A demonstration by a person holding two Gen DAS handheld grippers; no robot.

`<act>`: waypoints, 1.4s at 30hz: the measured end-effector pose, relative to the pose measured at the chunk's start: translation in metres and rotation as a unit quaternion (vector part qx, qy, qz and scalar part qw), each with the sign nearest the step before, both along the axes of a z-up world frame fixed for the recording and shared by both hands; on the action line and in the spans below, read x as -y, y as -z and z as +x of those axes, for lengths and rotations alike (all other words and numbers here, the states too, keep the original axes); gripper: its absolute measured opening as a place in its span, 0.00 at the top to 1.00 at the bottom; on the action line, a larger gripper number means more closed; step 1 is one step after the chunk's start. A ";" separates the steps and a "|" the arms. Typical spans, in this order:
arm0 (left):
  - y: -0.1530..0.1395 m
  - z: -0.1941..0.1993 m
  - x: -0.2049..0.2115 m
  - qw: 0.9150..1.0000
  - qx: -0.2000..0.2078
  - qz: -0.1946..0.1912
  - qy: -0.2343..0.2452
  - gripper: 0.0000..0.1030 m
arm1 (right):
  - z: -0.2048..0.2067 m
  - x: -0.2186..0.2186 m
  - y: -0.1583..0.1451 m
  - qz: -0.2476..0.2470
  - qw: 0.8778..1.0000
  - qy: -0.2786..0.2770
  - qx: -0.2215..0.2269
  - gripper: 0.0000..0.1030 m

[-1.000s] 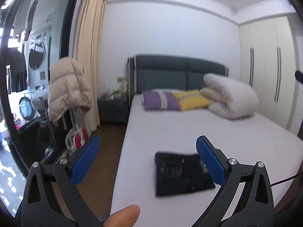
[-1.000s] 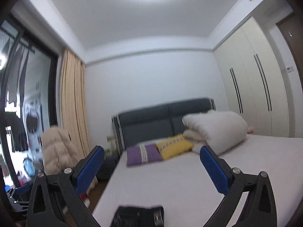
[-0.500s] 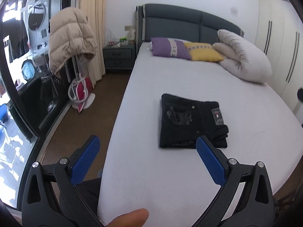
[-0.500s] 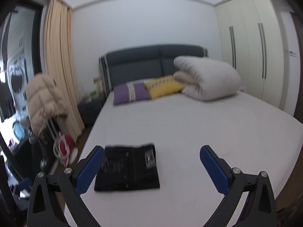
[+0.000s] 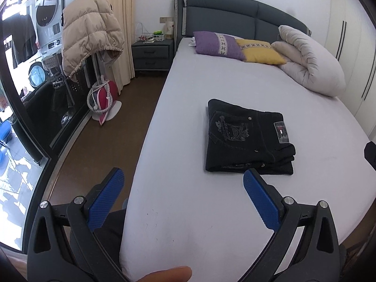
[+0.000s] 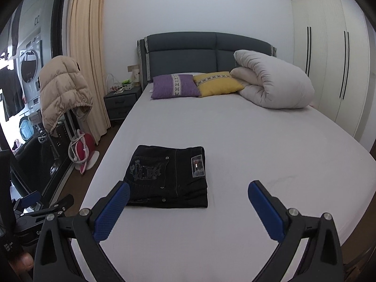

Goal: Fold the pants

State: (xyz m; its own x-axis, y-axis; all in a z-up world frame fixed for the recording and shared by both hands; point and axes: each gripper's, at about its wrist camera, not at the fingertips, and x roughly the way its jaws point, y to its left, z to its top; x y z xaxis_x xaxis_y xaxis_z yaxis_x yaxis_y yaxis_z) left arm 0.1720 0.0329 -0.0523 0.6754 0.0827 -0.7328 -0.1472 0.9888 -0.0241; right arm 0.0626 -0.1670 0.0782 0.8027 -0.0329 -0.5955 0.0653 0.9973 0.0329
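Observation:
Black pants (image 5: 246, 138) lie folded into a compact rectangle on the white bed (image 5: 188, 211), near its foot. They also show in the right wrist view (image 6: 168, 176), pocket embroidery and label facing up. My left gripper (image 5: 183, 183) is open and empty, held above the bed's near edge, short of the pants. My right gripper (image 6: 189, 193) is open and empty, hovering just in front of the pants. Part of the left gripper (image 6: 35, 202) shows at the lower left of the right wrist view.
A purple pillow (image 6: 175, 85), a yellow pillow (image 6: 217, 83) and a rolled white duvet (image 6: 275, 82) lie by the dark headboard (image 6: 202, 49). A nightstand (image 5: 151, 54), a beige jacket (image 5: 90, 30) on a stand and a red-white item (image 5: 103, 98) stand on the brown floor at left. Wardrobes (image 6: 329, 54) line the right.
Both cameras have tilted down from the walls and ceiling toward the bed, so the folded pants now sit fully in view. Both grippers stay open and the pants have not moved.

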 end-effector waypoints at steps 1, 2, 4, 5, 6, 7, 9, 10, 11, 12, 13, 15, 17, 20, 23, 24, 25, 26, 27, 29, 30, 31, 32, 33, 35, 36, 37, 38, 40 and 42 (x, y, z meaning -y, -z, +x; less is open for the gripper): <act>0.001 0.001 0.000 1.000 -0.001 0.000 0.000 0.00 | 0.000 0.000 0.001 0.000 1.000 0.000 -0.001 0.00; 0.001 0.002 0.000 1.000 -0.001 0.000 0.001 0.00 | 0.000 0.000 0.001 0.000 1.000 -0.001 -0.002 0.00; 0.001 0.002 -0.001 1.000 -0.002 0.001 0.003 0.00 | 0.001 0.000 0.001 -0.002 1.000 -0.004 -0.006 0.00; 0.002 0.003 0.000 1.000 -0.003 0.001 0.003 0.00 | 0.001 0.000 0.002 -0.003 1.000 -0.006 -0.007 0.00; 0.003 0.004 0.001 1.000 -0.003 0.002 0.004 0.00 | 0.001 0.000 0.001 -0.004 1.000 -0.007 -0.007 0.00; 0.004 0.004 0.001 1.000 -0.004 0.002 0.004 0.00 | 0.000 0.000 0.002 -0.003 1.000 -0.008 -0.008 0.00; 0.005 0.003 0.003 1.000 -0.004 0.003 0.004 0.00 | 0.001 0.000 0.001 -0.003 1.000 -0.010 -0.010 0.00; 0.005 0.002 0.004 1.000 -0.005 0.003 0.005 0.00 | 0.001 -0.001 0.002 -0.004 1.000 -0.011 -0.010 0.00; 0.006 0.002 0.004 1.000 -0.005 0.004 0.005 0.00 | 0.001 -0.001 0.002 -0.004 1.000 -0.011 -0.011 0.00; 0.006 0.002 0.005 1.000 -0.006 0.004 0.005 0.00 | 0.001 -0.001 0.002 -0.004 1.000 -0.012 -0.012 0.00; 0.006 0.001 0.005 1.000 -0.006 0.004 0.005 0.00 | 0.001 -0.001 0.003 -0.003 1.000 -0.013 -0.013 0.00; 0.007 0.001 0.006 1.000 -0.006 0.004 0.005 0.00 | 0.001 -0.001 0.003 -0.004 1.000 -0.014 -0.014 0.00; 0.007 0.001 0.007 1.000 -0.006 0.004 0.005 0.00 | 0.001 -0.001 0.003 -0.005 1.000 -0.016 -0.015 0.00; 0.007 0.001 0.007 1.000 -0.006 0.003 0.005 0.00 | 0.001 -0.002 0.003 -0.004 1.000 -0.016 -0.016 0.00; 0.008 0.001 0.008 1.000 -0.008 0.004 0.005 0.00 | 0.001 -0.003 0.004 -0.005 1.000 -0.017 -0.016 0.00; 0.009 0.001 0.008 1.000 -0.008 0.004 0.004 0.00 | 0.001 -0.003 0.005 -0.005 1.000 -0.017 -0.017 0.00; 0.010 0.001 0.008 1.000 -0.009 0.003 0.004 0.00 | 0.002 -0.003 0.005 -0.005 1.000 -0.017 -0.017 0.00; 0.010 0.002 0.008 1.000 -0.009 0.004 0.004 0.00 | 0.002 -0.003 0.005 -0.005 1.000 -0.017 -0.018 0.00; 0.010 0.001 0.008 1.000 -0.009 0.003 0.005 0.00 | 0.002 -0.003 0.005 -0.005 1.000 -0.017 -0.018 0.00; 0.010 0.002 0.008 1.000 -0.010 0.003 0.004 0.00 | 0.002 -0.004 0.005 -0.005 1.000 -0.017 -0.019 0.00; 0.011 0.001 0.008 1.000 -0.010 0.003 0.004 0.00 | 0.003 -0.003 0.006 -0.005 1.000 -0.018 -0.019 0.00; 0.011 0.001 0.009 1.000 -0.010 0.003 0.004 0.00 | 0.002 -0.004 0.007 -0.005 1.000 -0.018 -0.019 0.00; 0.011 0.001 0.009 1.000 -0.010 0.003 0.004 0.00 | 0.002 -0.004 0.007 -0.005 1.000 -0.018 -0.019 0.00; 0.011 0.001 0.009 1.000 -0.011 0.003 0.004 0.00 | 0.002 -0.004 0.007 -0.005 1.000 -0.018 -0.020 0.00; 0.011 0.001 0.009 1.000 -0.011 0.003 0.004 0.00 | 0.002 -0.004 0.007 -0.005 1.000 -0.018 -0.020 0.00; 0.012 0.001 0.009 1.000 -0.011 0.003 0.004 0.00 | 0.001 -0.004 0.008 -0.005 1.000 -0.018 -0.020 0.00; 0.012 0.001 0.008 1.000 -0.012 0.003 0.005 0.00 | 0.001 -0.005 0.007 -0.005 1.000 -0.018 -0.020 0.00; 0.013 0.001 0.008 1.000 -0.012 0.003 0.005 0.00 | 0.001 -0.005 0.008 -0.005 1.000 -0.018 -0.020 0.00; 0.013 0.001 0.008 1.000 -0.012 0.003 0.005 0.00 | 0.001 -0.004 0.008 -0.005 1.000 -0.018 -0.020 0.00; 0.013 0.001 0.008 1.000 -0.012 0.003 0.005 0.00 | 0.001 -0.004 0.009 -0.005 1.000 -0.018 -0.021 0.00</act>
State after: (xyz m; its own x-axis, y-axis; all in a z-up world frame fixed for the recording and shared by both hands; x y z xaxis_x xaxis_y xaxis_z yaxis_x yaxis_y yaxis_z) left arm 0.1728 0.0250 -0.0654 0.6579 0.0804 -0.7488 -0.1388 0.9902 -0.0156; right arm 0.0640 -0.1630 0.0687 0.7776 -0.0103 -0.6287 0.0296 0.9994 0.0203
